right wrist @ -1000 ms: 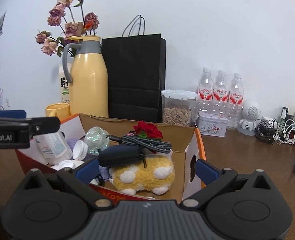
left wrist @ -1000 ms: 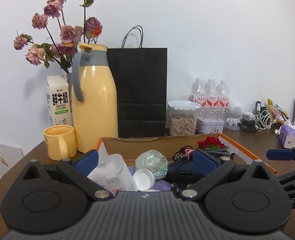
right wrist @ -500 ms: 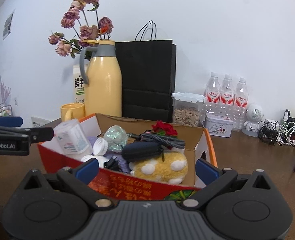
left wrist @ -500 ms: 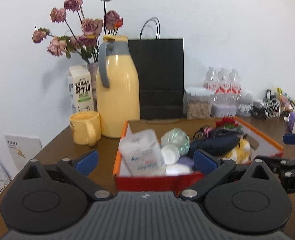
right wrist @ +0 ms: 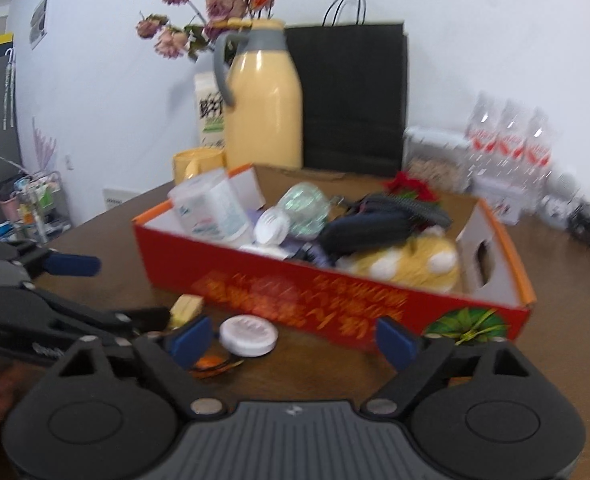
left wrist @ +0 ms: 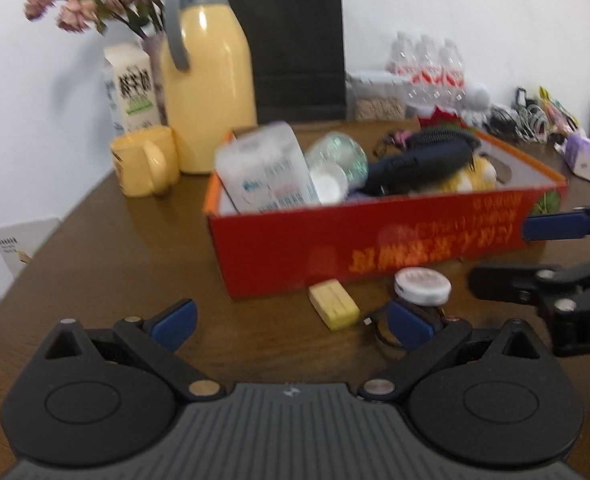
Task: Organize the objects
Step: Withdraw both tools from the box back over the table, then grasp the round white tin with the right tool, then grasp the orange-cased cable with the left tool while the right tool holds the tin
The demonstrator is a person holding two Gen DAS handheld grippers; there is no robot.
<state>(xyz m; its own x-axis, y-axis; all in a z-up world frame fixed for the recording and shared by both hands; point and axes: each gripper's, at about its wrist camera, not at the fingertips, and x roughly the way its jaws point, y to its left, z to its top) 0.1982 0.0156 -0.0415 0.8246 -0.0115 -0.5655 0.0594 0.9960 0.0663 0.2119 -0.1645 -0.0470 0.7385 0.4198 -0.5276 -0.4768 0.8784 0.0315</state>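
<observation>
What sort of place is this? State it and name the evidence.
Probably an office or lived-in workroom, not a kitchen: a brown wooden table crowded with a yellow thermos jug, a milk carton, bottled water and tangled charging cables, against a plain white wall.

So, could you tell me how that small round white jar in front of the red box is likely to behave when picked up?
The round white jar sits flat on its base and looks squat, so it probably won't tip or roll. Its smooth lid may be slippery between narrow fingertips. Being small, it is probably light and could skid across the table if nudged.
</observation>
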